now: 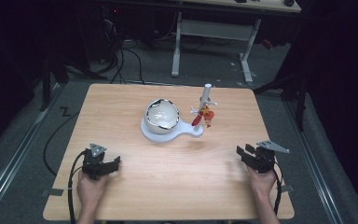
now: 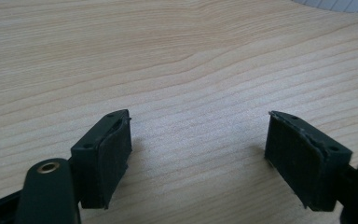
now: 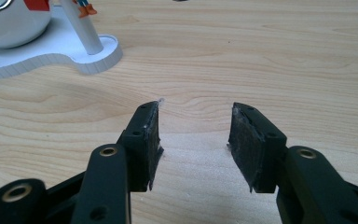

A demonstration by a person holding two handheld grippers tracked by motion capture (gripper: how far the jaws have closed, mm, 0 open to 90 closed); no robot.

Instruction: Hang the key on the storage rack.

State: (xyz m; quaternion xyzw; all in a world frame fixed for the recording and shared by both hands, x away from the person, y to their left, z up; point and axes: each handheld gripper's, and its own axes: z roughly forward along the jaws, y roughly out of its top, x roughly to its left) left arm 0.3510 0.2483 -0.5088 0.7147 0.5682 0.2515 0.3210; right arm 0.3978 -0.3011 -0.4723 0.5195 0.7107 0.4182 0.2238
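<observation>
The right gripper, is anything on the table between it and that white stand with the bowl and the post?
Nothing visible. Bare table lies between the right gripper and the white stand. In the right gripper view the open jaws frame only wood, with the stand's post ahead and to the left.

A dim room surrounds the wooden table. Grey floor spreads beyond its far edge, with black cables and a white-legged desk.

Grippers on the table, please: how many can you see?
2. The left gripper is near the table's front left corner, the right gripper near its front right; both stand open and empty.
</observation>
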